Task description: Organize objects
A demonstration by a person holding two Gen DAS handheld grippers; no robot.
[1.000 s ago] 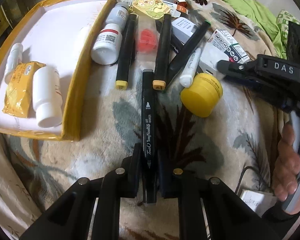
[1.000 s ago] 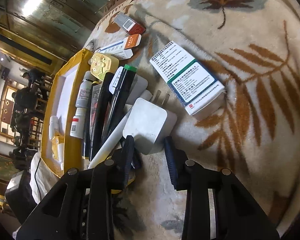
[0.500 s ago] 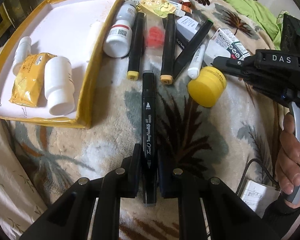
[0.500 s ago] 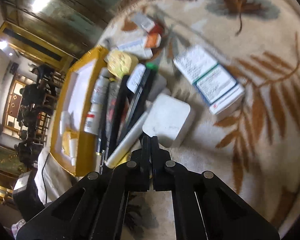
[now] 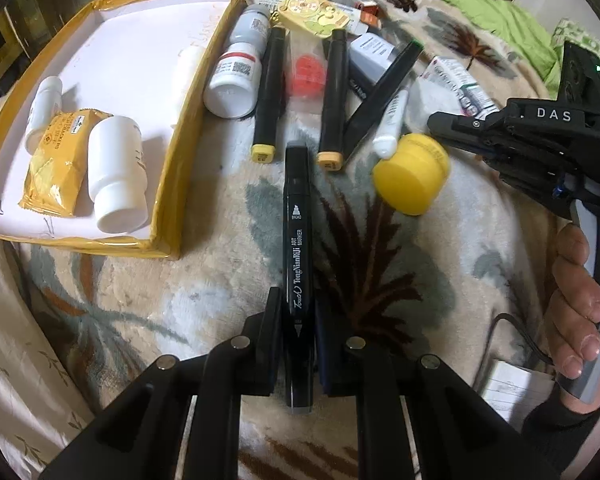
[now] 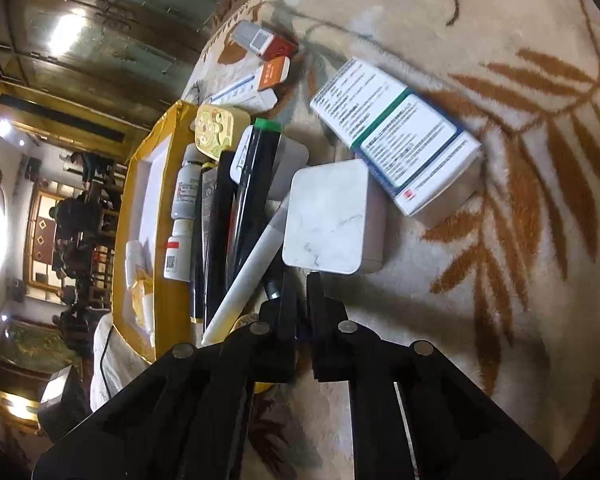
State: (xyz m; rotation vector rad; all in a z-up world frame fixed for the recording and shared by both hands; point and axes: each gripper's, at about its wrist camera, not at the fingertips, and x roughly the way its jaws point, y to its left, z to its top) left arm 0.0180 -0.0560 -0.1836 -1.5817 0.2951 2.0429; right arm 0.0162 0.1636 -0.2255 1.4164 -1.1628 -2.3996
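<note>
My left gripper [image 5: 298, 312] is shut on a black art marker [image 5: 298, 248] and holds it above the patterned blanket, pointing at the pile. A yellow-rimmed tray [image 5: 180, 136] at the left holds white bottles [image 5: 118, 168] and a yellow packet [image 5: 60, 164]. My right gripper [image 6: 300, 286] is nearly closed with nothing between its fingers, just short of a white square charger [image 6: 326, 216]. It shows at the right of the left wrist view [image 5: 452, 124], beside a yellow cap [image 5: 412, 178].
Several black markers [image 5: 270, 92], a white tube [image 6: 252, 268], medicine bottles [image 5: 236, 76], a red item [image 5: 310, 76] and a gold tin [image 6: 216, 130] lie by the tray. A blue-white medicine box [image 6: 396, 136] lies right of the charger. Small boxes [image 6: 266, 42] sit farther back.
My left gripper drew back with the marker, so the pile and tray look farther away. My right gripper closed from wide open and sits a little back from the charger.
</note>
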